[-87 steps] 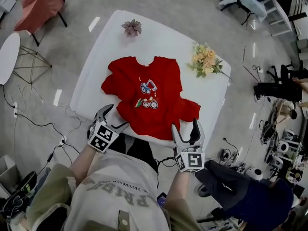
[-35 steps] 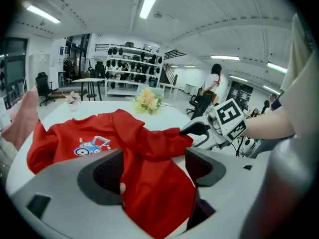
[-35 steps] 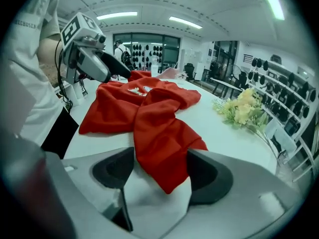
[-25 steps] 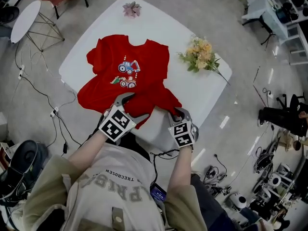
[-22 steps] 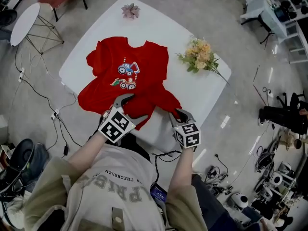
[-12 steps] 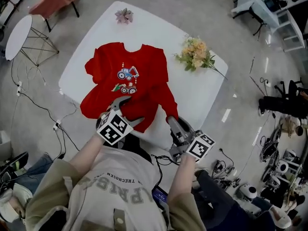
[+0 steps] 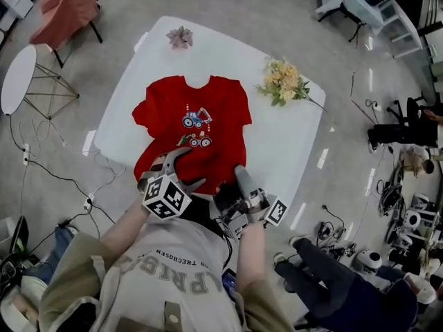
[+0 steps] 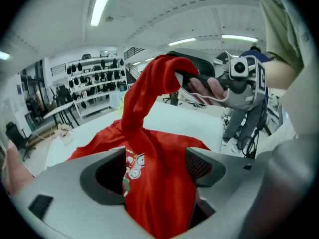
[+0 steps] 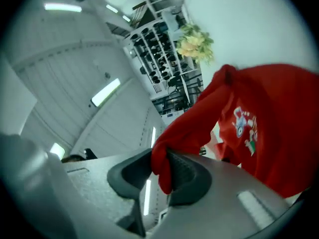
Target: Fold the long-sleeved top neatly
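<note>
A white table (image 7: 287, 154) stands on a grey floor (image 7: 277, 5), with a bunch of yellow flowers (image 7: 284, 81) near its far right corner and a single pink flower (image 7: 179, 37) at its far edge. To the left, well apart from it, are a round white side table (image 7: 15, 81) and a salmon-coloured chair (image 7: 66, 9), and cables (image 7: 41, 164) trail over the floor

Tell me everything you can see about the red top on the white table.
The red top is soft, knit-looking cloth with a round neckline and a small cartoon vehicle print on the chest. Its far part lies flat, front up, on the white table, neck away from the person. Its near edge is bunched and raised: the left gripper has its fingers closed on a fold, and the right gripper pinches another part, lifted above the table.
</note>
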A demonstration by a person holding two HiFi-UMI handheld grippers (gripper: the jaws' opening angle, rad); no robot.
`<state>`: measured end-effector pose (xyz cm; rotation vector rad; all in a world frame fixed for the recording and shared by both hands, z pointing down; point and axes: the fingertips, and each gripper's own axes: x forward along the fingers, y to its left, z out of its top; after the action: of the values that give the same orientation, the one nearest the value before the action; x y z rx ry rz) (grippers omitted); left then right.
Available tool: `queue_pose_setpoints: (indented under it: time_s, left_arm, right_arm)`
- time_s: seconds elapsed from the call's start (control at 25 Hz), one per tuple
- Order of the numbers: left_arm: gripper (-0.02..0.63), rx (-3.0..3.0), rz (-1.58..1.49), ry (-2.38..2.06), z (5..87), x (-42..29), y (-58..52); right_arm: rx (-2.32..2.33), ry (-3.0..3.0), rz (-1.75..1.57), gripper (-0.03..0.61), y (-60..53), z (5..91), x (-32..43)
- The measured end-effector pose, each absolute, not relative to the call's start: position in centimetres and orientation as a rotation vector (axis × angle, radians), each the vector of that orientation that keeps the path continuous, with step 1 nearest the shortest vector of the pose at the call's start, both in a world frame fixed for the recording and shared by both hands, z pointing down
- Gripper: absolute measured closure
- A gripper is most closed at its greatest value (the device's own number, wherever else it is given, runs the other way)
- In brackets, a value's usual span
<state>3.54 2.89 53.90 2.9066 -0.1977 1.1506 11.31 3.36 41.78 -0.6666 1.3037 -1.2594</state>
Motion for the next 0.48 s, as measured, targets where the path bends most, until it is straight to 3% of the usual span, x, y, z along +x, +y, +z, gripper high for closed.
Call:
queue_pose_setpoints:
  time_s: [0.32, 0.48]
  left_arm:
    - [0.247, 3.233, 0.94, -0.148, 49.8, 4.3, 0.5]
    - [0.327, 3.364, 0.905, -0.066, 48.5, 3.8, 0.1]
  right_arm:
    - [-0.527, 1.111, -1.322, 0.497, 1.7, 41.8, 6.5]
    - [-0.535, 1.094, -1.357, 0.497, 1.3, 42.3, 6.0]
